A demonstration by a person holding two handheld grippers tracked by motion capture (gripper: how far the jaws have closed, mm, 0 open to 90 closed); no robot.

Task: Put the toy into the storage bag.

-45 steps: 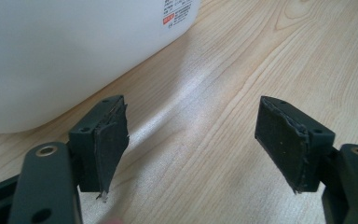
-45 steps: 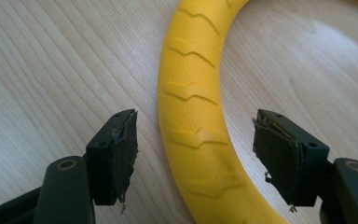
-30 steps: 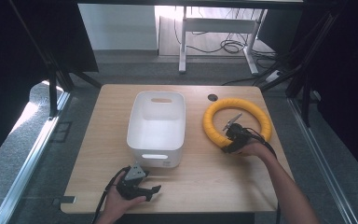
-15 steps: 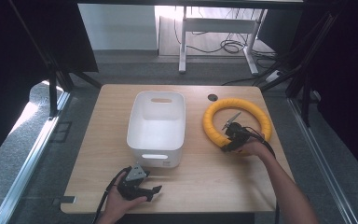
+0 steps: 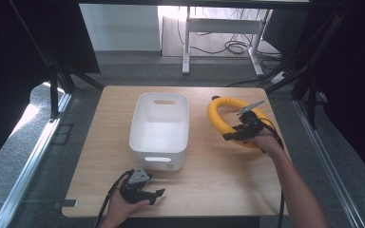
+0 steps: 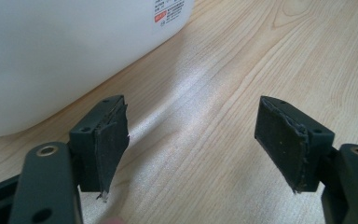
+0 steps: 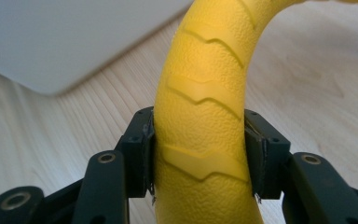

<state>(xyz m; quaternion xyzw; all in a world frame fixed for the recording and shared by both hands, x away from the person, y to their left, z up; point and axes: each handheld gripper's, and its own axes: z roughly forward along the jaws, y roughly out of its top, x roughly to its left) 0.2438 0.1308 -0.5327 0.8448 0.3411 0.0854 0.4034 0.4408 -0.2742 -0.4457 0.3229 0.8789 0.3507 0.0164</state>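
pale wood-grain table (image 5: 204, 180) carries everything under you, with grey floor and dark frame legs around it. your right gripper (image 7: 200, 154), at about 3 o'clock on the table in the high view (image 5: 244, 132), has just been closing and now pinches the yellow ring (image 7: 205, 116) between both pads. that ring is a thick pebbled tube with raised zigzag ribs, its far side tilted up off the wood; its lower run is cut off by the frame edge in the right gripper view. your left gripper (image 6: 191, 144) rests near 6 o'clock (image 5: 142, 190), jaws spread wide over bare wood, pads frayed at the edges. just beyond it sits the white bin (image 5: 160, 128), smooth plastic, rounded corners, slot handles; its label (image 6: 169, 10) is too small to read.
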